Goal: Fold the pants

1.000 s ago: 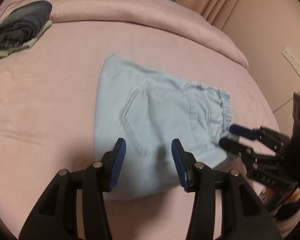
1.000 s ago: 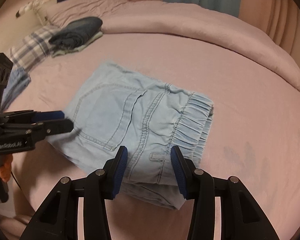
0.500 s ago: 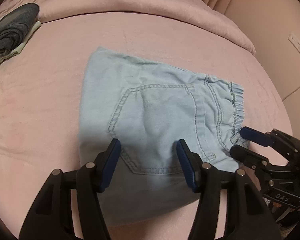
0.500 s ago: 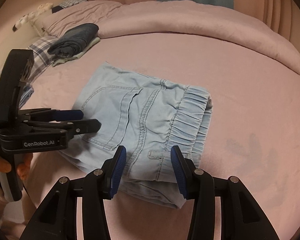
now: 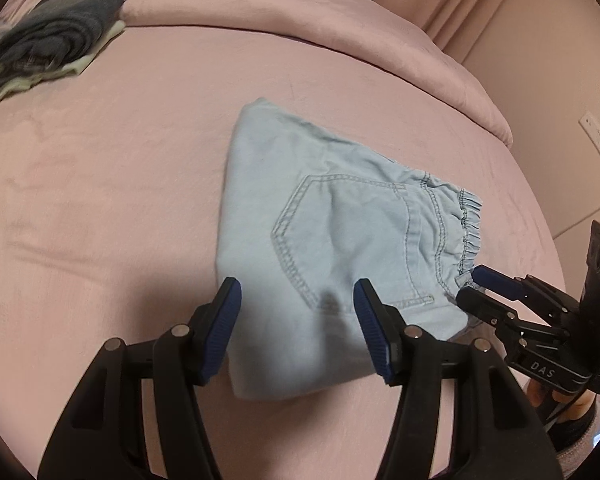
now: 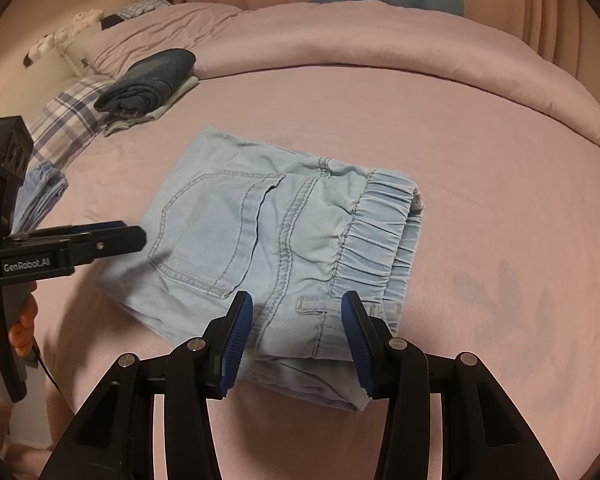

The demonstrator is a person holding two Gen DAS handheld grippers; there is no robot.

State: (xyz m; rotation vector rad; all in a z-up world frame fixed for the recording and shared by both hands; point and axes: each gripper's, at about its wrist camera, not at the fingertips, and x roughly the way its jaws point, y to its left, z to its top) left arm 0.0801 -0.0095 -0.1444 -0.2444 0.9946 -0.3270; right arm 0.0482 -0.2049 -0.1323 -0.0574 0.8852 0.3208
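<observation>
Both grippers, left (image 5: 296, 320) and right (image 6: 296, 334), are being held wide and empty over the near edge of the pants (image 6: 276, 248), which are lying folded mid-bed (image 6: 480, 152); folding is being judged finished, with withdrawal or a final smoothing being called for next.

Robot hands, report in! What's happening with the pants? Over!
Left gripper open, right gripper open, both empty. Pants folded small, flat on the bed. Nothing in the way.
</observation>
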